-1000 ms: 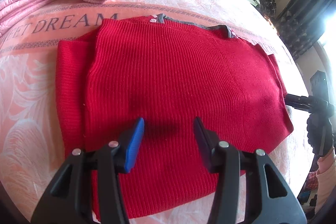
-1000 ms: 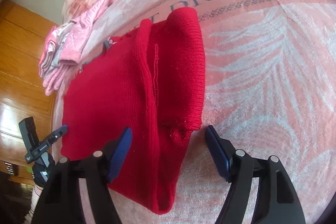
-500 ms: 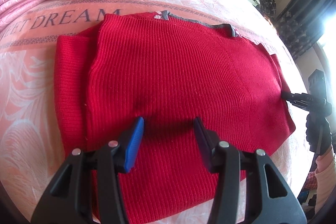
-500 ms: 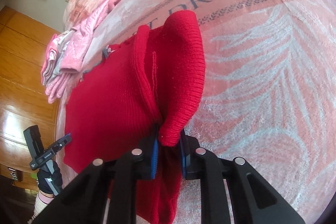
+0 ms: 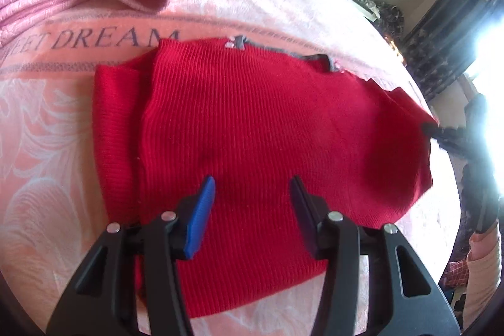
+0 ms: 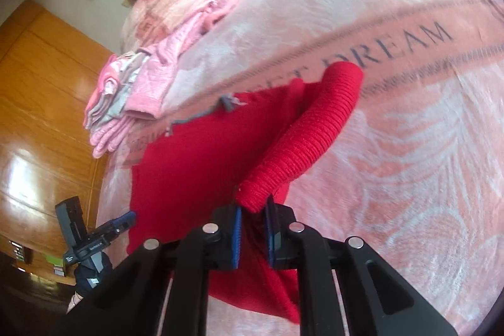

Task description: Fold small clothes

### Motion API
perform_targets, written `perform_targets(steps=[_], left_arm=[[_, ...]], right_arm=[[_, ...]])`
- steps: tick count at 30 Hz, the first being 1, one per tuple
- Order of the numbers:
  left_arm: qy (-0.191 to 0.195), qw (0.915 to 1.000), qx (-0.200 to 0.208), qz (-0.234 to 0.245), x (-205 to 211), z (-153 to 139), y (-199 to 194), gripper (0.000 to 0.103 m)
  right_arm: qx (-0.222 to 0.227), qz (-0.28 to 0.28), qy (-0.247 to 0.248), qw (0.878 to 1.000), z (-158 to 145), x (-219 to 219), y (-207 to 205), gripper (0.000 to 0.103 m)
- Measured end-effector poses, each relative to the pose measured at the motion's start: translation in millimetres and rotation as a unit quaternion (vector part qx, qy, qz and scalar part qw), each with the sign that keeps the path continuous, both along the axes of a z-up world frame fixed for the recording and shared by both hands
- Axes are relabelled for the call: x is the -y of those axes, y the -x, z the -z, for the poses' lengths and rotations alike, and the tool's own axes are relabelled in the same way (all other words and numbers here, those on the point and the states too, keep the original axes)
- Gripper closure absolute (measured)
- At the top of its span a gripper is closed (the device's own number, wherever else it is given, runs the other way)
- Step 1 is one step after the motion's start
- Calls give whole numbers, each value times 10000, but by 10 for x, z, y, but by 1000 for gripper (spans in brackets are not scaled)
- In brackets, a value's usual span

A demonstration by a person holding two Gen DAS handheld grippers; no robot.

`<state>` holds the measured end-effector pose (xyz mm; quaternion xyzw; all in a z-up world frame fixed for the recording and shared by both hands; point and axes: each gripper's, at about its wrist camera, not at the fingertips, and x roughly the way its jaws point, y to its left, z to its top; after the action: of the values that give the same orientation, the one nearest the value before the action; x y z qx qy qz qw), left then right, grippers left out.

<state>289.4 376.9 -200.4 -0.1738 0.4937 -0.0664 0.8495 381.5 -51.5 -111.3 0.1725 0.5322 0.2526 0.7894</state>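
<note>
Now that the right gripper (image 6: 253,236) has clamped and lifted the sleeve (image 6: 312,134) of the red knit sweater (image 5: 267,128) lying on the bed (image 5: 47,128), the inward fold can begin; the left gripper (image 5: 252,210) hovers released over the near hem

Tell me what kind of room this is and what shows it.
Most likely a bedroom. The red sweater lies on a pink blanket printed with "DREAM", spread over what looks like a bed. A pile of pink clothes sits at its far end, and wooden panelling, maybe a wardrobe, stands beside it.
</note>
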Motion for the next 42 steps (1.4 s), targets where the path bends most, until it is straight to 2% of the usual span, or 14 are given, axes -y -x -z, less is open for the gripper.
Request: perform_targets(steps=[3, 6, 13, 15, 19, 22, 25, 28, 32, 34, 36, 37, 39, 42], left_arm=[[125, 9999, -18, 33, -21, -26, 55, 55], [237, 9997, -27, -1, -74, -5, 95, 55], [410, 9989, -145, -158, -202, 116, 139, 55], [406, 9989, -157, -175, -230, 127, 156, 55], [465, 9987, -128, -186, -273, 94, 187, 55], [616, 9980, -42, -132, -255, 14, 214, 55], [853, 9963, 6, -31, -186, -67, 200, 54], [1049, 9944, -86, 63, -91, -104, 164, 54], [1209, 9925, -160, 94, 15, -116, 142, 54], [1327, 9909, -205, 100, 38, -107, 131, 54], [1425, 9894, -259, 100, 55, -84, 114, 54], [1487, 9884, -298, 98, 63, -66, 98, 54], [1660, 9854, -376, 84, 90, -26, 67, 54], [2202, 9739, -543, 27, 136, 103, -70, 54]], right_arm=[[203, -406, 233, 9987, -227, -550, -16, 91], [262, -863, 455, 9949, -248, -1120, -14, 91], [-150, -1729, 893, 9808, 249, -1986, 110, 89], [-154, -1843, 858, 9790, 286, -2005, 169, 79], [1, -1852, 303, 9822, 55, -1738, 310, 67], [295, -1718, 418, 9838, -130, -1506, 411, 60], [459, -1626, 751, 9828, -203, -1307, 468, 45], [419, -1630, 985, 9808, -117, -1229, 454, 38], [265, -1704, 1121, 9786, 108, -1270, 395, 40], [278, -1719, 1126, 9783, 190, -1293, 369, 55], [271, -1779, 1008, 9785, 240, -1293, 368, 88], [278, -1868, 855, 9783, 246, -1288, 391, 93], [381, -2000, 673, 9768, 233, -1268, 465, 95], [667, -2035, 585, 9750, 124, -1186, 582, 95]])
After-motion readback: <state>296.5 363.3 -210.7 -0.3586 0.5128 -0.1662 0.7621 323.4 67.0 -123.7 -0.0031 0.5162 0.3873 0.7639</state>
